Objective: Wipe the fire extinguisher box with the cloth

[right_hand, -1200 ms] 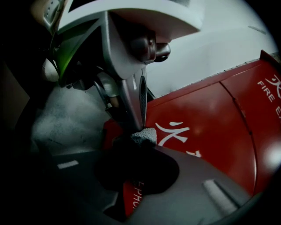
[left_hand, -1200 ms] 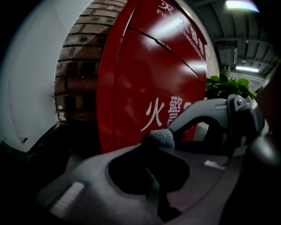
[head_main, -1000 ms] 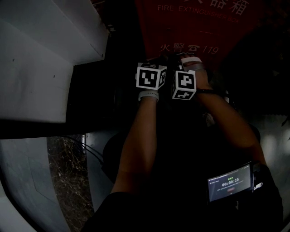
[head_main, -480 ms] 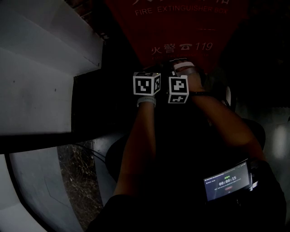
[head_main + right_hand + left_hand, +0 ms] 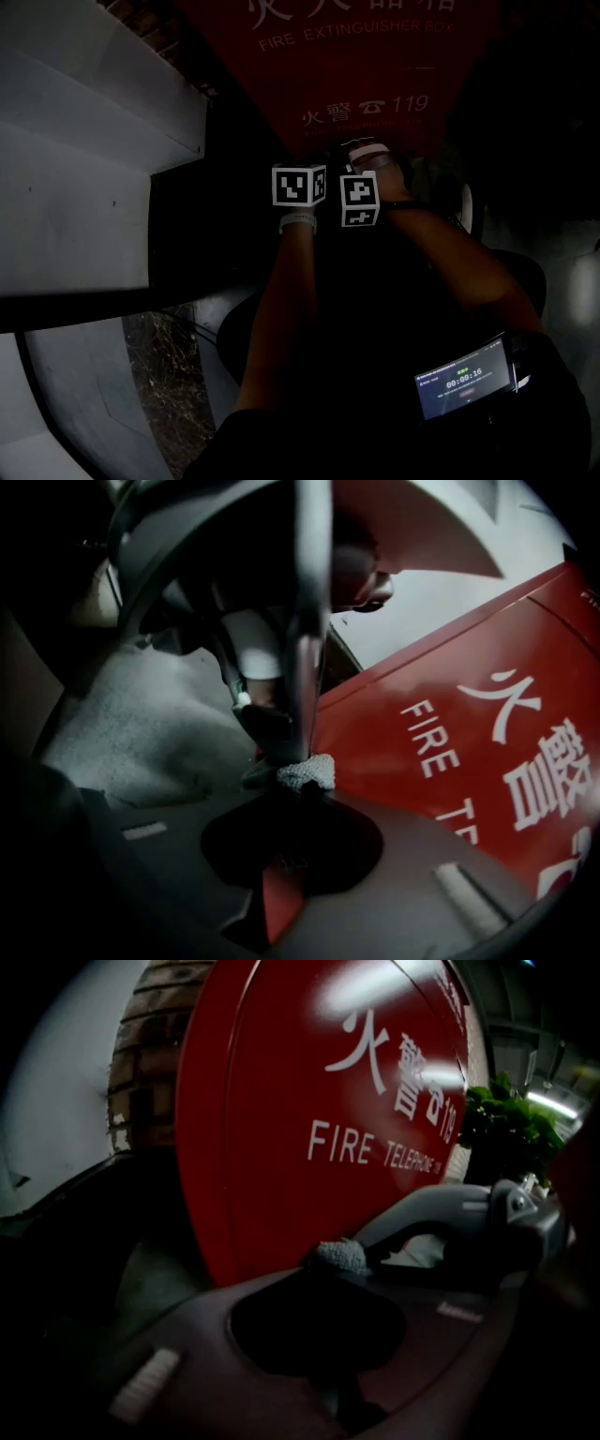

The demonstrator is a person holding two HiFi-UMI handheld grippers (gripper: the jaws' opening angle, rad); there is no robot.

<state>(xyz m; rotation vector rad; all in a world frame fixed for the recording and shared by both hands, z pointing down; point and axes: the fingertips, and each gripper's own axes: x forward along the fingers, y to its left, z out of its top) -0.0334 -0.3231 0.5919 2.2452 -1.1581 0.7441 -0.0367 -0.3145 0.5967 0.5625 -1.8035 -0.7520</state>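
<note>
Left claw pinches cloth tuft; right claw, just beside it, pinches cloth too. Red box stands close ahead of us. We should stretch cloth taut between claws, press it flat on box, sweep in even, overlapping strokes.

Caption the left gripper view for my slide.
Left hand-held gripper pinches a fuzzy grey cloth in front of the glossy red fire extinguisher box with white lettering.

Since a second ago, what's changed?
Both tools, left and right, slid slightly down the box front, away from the 119 print and toward the person. Unchanged: the tools are side by side, each shut on a tuft of cloth.
</note>
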